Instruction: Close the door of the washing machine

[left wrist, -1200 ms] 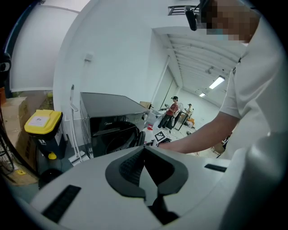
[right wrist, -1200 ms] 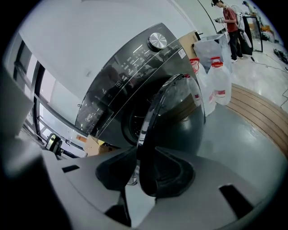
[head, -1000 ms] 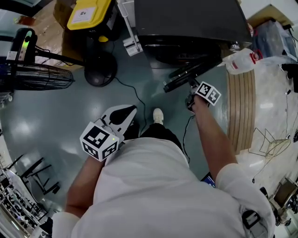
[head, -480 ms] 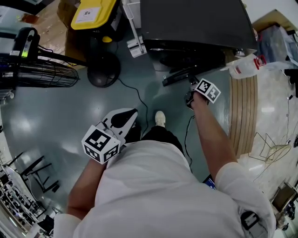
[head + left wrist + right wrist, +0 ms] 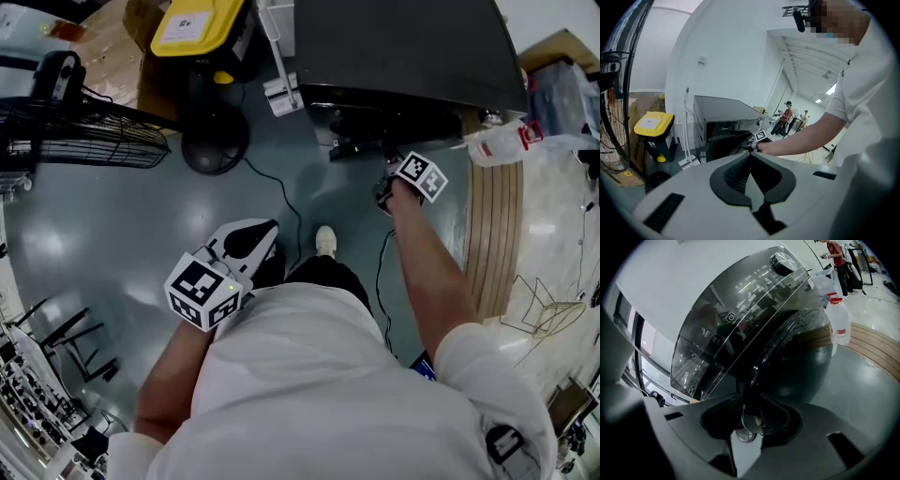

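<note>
Closing the right tongs [image 5: 751, 414] on the door [image 5: 801, 357] rim, I am facing the washing machine [image 5: 740, 305] straight ahead; the left tongs [image 5: 751, 157] are hanging pinched together, empty, farther back.

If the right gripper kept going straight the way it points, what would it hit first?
The dark round washing machine door: its rim already sits between the closing fingers of the right gripper. Beyond it, probably the front of the dark grey washing machine, though that gap is hard to judge.
</note>
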Demonstrator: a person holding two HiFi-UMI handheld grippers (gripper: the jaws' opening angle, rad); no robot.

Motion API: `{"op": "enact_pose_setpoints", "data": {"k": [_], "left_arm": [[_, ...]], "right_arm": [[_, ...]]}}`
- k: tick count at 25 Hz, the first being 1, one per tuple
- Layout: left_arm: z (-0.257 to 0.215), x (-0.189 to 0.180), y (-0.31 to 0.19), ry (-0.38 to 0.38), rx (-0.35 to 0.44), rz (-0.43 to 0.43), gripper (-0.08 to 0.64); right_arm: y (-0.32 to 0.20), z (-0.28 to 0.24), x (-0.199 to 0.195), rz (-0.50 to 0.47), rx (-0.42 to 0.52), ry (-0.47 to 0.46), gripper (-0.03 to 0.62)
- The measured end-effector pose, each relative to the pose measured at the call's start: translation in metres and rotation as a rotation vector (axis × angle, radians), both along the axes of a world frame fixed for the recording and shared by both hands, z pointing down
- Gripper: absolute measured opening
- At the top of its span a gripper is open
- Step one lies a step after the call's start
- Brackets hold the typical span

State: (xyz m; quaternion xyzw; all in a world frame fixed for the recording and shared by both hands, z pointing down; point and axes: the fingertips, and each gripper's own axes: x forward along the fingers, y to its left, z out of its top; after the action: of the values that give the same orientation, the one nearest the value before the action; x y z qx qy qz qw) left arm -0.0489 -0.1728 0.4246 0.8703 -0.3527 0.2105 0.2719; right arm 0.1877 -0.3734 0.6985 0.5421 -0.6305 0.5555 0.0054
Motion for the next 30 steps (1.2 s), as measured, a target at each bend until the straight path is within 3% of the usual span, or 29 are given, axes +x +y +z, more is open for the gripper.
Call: {"op": "enact_pose_setpoints", "data": {"k": [30], "left_arm": [[0.006,-0.012,-0.019,0.003,-0.019,-0.031,0.017]], "right_arm": [[-0.047,0.0,-0.009,0.033,0.008,-0.029,0.123]]}}
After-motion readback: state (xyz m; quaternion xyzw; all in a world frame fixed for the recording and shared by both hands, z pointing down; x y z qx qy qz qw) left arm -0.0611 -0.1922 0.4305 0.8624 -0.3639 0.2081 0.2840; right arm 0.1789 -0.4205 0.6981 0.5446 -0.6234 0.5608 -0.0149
